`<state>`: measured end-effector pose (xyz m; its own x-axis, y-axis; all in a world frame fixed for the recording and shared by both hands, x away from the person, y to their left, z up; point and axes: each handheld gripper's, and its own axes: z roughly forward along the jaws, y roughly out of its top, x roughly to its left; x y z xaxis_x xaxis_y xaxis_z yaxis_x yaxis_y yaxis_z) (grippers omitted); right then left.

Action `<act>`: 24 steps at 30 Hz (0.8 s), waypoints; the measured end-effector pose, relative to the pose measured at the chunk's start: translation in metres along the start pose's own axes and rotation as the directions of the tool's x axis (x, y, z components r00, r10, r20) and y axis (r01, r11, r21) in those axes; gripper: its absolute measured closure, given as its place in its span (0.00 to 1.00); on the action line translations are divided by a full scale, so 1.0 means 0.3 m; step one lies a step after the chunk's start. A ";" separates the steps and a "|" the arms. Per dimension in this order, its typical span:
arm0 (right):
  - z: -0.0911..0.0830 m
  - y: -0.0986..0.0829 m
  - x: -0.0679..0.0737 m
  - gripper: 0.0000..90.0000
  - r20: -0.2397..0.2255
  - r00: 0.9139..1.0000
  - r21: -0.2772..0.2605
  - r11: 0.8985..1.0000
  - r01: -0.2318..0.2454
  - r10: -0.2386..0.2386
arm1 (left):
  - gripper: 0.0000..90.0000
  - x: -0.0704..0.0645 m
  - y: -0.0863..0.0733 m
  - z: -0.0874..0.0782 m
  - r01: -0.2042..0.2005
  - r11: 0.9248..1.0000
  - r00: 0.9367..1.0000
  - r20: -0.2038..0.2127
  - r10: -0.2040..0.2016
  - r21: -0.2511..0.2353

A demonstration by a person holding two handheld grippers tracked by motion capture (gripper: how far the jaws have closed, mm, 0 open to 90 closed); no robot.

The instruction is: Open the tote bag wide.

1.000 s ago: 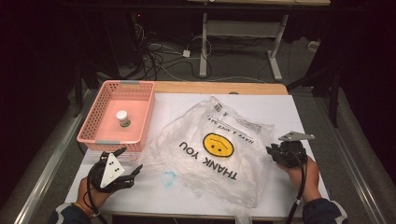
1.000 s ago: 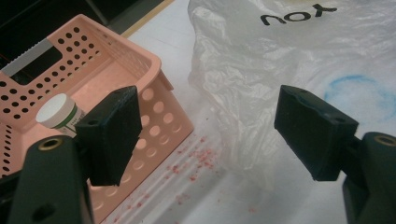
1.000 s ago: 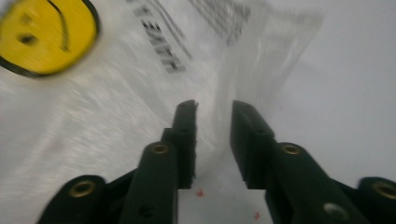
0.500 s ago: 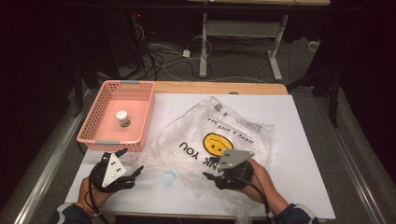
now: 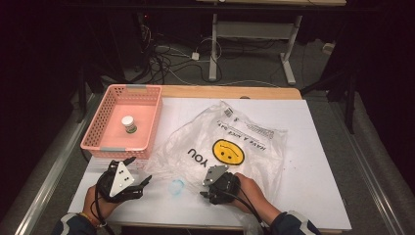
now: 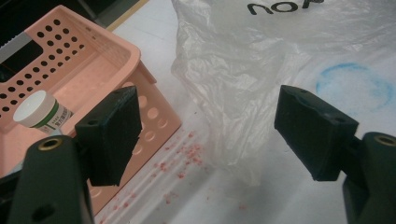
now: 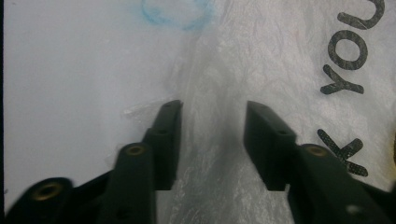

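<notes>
A clear plastic bag (image 5: pixel 230 147) with a yellow smiley face and black "THANK YOU" lettering lies crumpled on the white table. My right gripper (image 5: pixel 205 188) rests on the bag's near edge. In the right gripper view it (image 7: pixel 212 140) is open, and a raised fold of the bag (image 7: pixel 261 60) runs between its jaws. My left gripper (image 5: pixel 138 172) sits at the table's front left, open wide. In its own view, the left gripper (image 6: pixel 215 135) faces the bag's (image 6: pixel 233 84) left corner without touching it.
A pink perforated basket (image 5: pixel 100 137) stands at the left, holding a small white-lidded jar (image 5: pixel 128 123); both the basket (image 6: pixel 112 60) and jar (image 6: pixel 39 109) sit just beyond my left jaw. A blue ring mark (image 5: pixel 177 186) lies between the grippers. Red crumbs (image 6: pixel 177 163) dot the table.
My right gripper has travelled from the table's right side leftward to the bag's near edge. The left gripper has stayed put.
</notes>
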<state>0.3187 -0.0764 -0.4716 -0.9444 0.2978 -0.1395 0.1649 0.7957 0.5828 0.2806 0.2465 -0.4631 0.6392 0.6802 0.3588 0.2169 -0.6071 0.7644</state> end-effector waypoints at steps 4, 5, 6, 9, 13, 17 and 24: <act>-0.003 -0.009 -0.027 0.92 0.025 0.998 0.006 0.998 -0.060 0.059 | 0.25 -0.002 0.001 -0.001 -0.002 1.000 1.000 0.000 0.002 0.000; -0.003 -0.012 -0.035 0.96 0.032 0.997 0.000 0.997 -0.072 0.072 | 0.25 -0.002 0.001 -0.001 -0.002 1.000 1.000 0.000 0.002 -0.001; -0.010 -0.015 -0.048 1.00 0.050 0.994 -0.014 0.995 -0.095 0.096 | 0.25 -0.003 0.002 -0.001 -0.002 1.000 1.000 0.000 0.002 -0.003; -0.019 -0.015 -0.057 1.00 0.080 0.991 -0.031 0.994 -0.108 0.110 | 0.25 0.000 0.009 -0.007 0.000 1.000 1.000 -0.005 0.000 -0.018; -0.057 -0.007 -0.088 1.00 0.133 0.981 -0.079 0.988 -0.131 0.140 | 0.25 0.015 0.022 -0.017 0.017 0.999 1.000 -0.013 -0.018 -0.044; -0.112 0.014 -0.156 1.00 0.208 0.963 -0.142 0.980 -0.141 0.169 | 0.25 0.042 0.035 -0.024 0.035 0.998 0.999 -0.028 -0.036 -0.058; -0.192 0.033 -0.250 1.00 0.300 0.928 -0.237 0.960 -0.150 0.220 | 0.25 0.112 0.071 -0.035 0.078 0.995 0.993 -0.079 -0.083 -0.070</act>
<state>0.3748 -0.1213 -0.4093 -0.7554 0.6092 -0.2413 0.2327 0.5938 0.7702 0.2988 0.2607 -0.4291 0.5584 0.7588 0.3354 0.2140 -0.5223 0.8255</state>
